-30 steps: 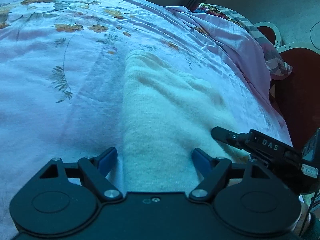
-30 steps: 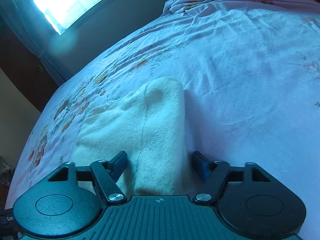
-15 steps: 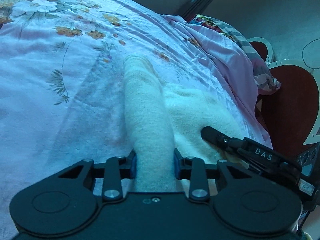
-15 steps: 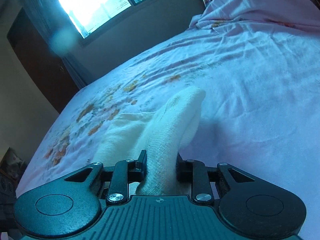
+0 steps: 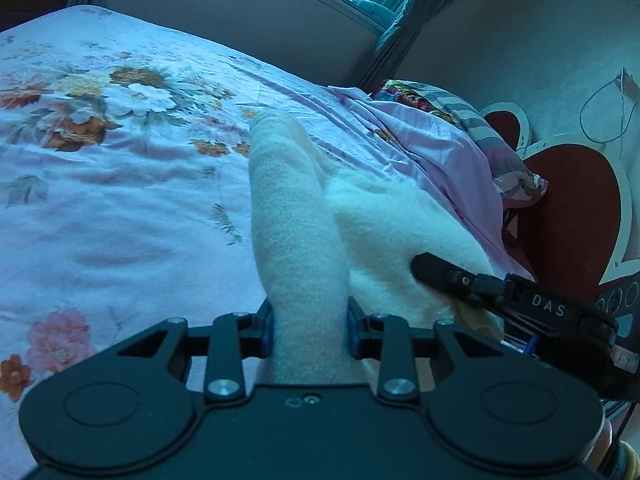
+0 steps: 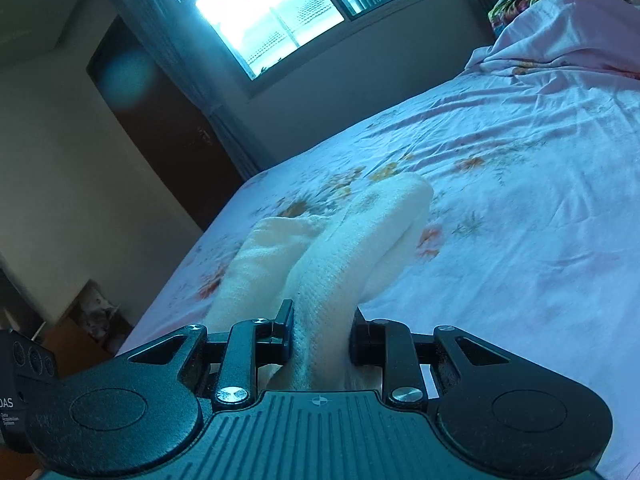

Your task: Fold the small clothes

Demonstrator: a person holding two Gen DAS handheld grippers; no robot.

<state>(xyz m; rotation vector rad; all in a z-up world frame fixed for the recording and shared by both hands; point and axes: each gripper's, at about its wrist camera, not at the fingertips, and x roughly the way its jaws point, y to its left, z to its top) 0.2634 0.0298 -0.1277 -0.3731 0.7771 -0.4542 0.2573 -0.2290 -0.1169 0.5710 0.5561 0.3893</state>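
A small cream knitted garment (image 5: 380, 224) lies on the floral bed sheet (image 5: 120, 184). My left gripper (image 5: 308, 326) is shut on one near edge of it, which rises in a bunched ridge from the jaws. My right gripper (image 6: 322, 334) is shut on the other near edge of the same garment (image 6: 352, 248), lifted off the sheet (image 6: 520, 200). The right gripper's body also shows at the right of the left wrist view (image 5: 500, 292). The far end of the garment rests on the bed.
A crumpled pink blanket with a patterned pillow (image 5: 452, 136) lies at the bed's far right. A window (image 6: 264, 12) and a dark door (image 6: 160, 128) are on the wall beyond the bed. The bed edge and floor (image 6: 80, 340) are at the left.
Both grippers went from open astride the garment's near edge to shut on it. They have since lifted it, so the cloth rises off the sheet.
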